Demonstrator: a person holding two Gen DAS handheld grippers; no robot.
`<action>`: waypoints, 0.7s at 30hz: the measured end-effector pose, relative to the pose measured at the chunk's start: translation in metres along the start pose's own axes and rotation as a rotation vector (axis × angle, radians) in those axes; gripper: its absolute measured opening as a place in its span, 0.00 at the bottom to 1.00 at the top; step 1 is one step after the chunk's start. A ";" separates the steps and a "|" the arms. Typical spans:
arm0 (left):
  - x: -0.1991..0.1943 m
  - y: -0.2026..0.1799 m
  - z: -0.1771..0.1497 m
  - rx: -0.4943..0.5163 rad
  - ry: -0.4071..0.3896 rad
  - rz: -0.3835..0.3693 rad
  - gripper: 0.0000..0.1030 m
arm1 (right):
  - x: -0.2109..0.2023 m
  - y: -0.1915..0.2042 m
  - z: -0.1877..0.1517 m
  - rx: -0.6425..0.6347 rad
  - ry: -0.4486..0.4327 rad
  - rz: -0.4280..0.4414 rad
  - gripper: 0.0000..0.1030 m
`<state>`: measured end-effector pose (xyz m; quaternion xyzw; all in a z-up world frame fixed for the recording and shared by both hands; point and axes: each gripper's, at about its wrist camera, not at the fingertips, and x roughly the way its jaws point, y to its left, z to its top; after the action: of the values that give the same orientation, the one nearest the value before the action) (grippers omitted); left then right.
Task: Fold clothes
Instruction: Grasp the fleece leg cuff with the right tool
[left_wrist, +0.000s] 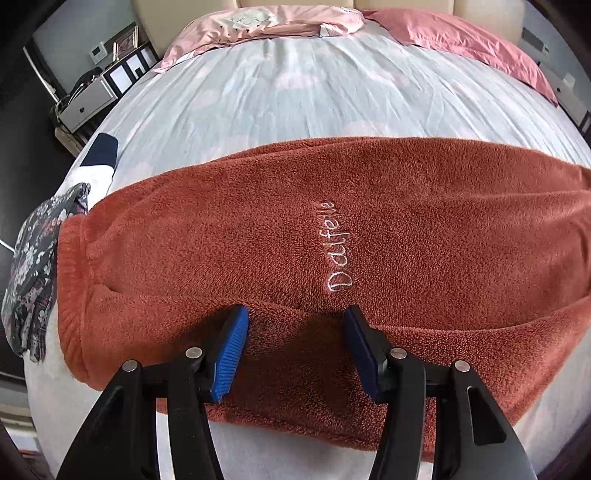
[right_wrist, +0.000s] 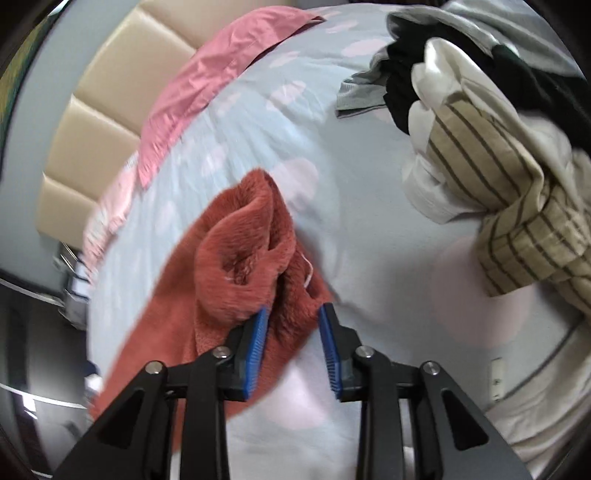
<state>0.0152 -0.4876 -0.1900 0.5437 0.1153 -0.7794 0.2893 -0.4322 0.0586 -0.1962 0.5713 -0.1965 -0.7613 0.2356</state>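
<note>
A rust-red fleece garment (left_wrist: 369, 229) with white embroidered lettering lies across the near part of the bed, its ribbed cuff at the left. My left gripper (left_wrist: 295, 317) is open, its blue pads on either side of a fold at the garment's near edge. In the right wrist view my right gripper (right_wrist: 293, 314) has its jaws partly apart around a bunched end of the same fleece (right_wrist: 247, 236), which sticks up between the pads; the view is motion-blurred.
The bed has a pale blue sheet with pink clouds (left_wrist: 295, 96) and pink pillows (left_wrist: 461, 33) at the head. A dark floral garment (left_wrist: 33, 266) lies at the left edge. A pile of clothes, striped beige, white, black and grey (right_wrist: 480, 147), lies at the right.
</note>
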 end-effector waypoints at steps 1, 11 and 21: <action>0.000 -0.001 0.000 0.005 -0.001 0.003 0.54 | 0.001 0.000 0.000 0.012 0.004 0.000 0.36; 0.006 0.003 -0.005 0.012 -0.007 -0.004 0.54 | 0.031 0.023 -0.022 -0.042 -0.004 -0.184 0.27; 0.014 0.014 -0.011 0.006 0.015 -0.020 0.56 | 0.010 0.062 -0.020 -0.199 -0.080 -0.507 0.14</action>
<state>0.0285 -0.4985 -0.2051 0.5493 0.1205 -0.7785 0.2788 -0.4070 0.0021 -0.1739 0.5455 0.0194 -0.8335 0.0848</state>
